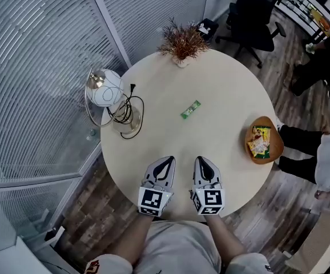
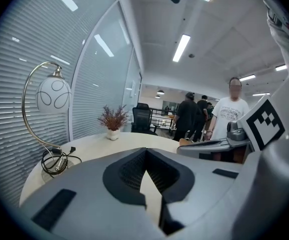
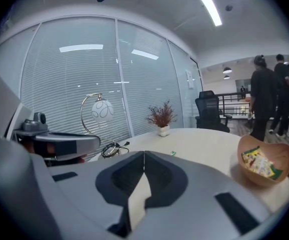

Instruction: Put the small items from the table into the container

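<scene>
A thin, shiny green packet (image 1: 190,109) is laid flat on the smooth round cream table (image 1: 153,96), well beyond the grey left gripper (image 1: 168,160) and grey right gripper (image 1: 201,160). Both are shut tight, with nothing held. A brown wooden bowl (image 1: 276,145) of yellow packets (image 1: 260,141) is set at the right.

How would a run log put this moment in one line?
left gripper: shut, empty | right gripper: shut, empty | green packet: on round cream table, untouched | brown wooden bowl: holds snack packets
</scene>
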The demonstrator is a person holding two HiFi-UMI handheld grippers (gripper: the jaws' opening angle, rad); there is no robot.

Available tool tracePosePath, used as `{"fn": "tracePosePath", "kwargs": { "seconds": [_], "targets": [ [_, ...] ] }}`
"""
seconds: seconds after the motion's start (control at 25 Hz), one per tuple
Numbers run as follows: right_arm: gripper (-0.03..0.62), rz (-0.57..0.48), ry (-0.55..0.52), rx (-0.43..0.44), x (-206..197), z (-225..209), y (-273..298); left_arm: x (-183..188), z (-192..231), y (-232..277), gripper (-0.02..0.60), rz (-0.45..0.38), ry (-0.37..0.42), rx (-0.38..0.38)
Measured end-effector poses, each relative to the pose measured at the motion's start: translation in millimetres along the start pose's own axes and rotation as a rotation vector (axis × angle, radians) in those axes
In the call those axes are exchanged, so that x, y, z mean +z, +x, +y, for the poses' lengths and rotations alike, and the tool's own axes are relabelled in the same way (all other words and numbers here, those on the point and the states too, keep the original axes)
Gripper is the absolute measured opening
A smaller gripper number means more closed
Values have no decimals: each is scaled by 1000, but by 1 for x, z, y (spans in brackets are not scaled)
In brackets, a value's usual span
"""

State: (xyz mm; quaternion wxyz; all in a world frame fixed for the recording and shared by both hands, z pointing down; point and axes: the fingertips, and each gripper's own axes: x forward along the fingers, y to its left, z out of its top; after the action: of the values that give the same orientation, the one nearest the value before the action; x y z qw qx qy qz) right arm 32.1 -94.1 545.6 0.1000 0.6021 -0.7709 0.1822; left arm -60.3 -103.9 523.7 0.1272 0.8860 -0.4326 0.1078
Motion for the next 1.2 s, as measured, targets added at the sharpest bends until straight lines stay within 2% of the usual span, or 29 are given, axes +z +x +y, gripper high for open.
{"fn": "tracePosePath", "kwargs": {
  "seconds": [0.16, 0.44, 0.52, 0.64, 0.88, 1.04, 1.2],
  "targets": [
    [17, 16, 16, -58, -2, -1, 37, -1, 21, 5, -8, 8, -5, -12],
    [31, 99, 72, -211, -19, -45, 148, 6, 70, 13, -8, 8, 2, -32],
    [194, 138, 88, -244, -30, -56, 182, 6, 82, 12, -8, 10, -2, -36],
    [242, 215, 92, -300, -49, -70, 219, -2, 98, 8, -8, 31, -15, -42],
    [244, 323, 55, -395, -73, -85, 261, -25, 124, 2, -8, 78, -44, -45],
    [244, 390, 38, -463, -82, -94, 265, -28, 128, -2, -8, 89, -55, -48],
    [221, 433, 47, -468, -92, -96, 259, -24, 126, -5, -8, 82, -71, -49]
  ]
}}
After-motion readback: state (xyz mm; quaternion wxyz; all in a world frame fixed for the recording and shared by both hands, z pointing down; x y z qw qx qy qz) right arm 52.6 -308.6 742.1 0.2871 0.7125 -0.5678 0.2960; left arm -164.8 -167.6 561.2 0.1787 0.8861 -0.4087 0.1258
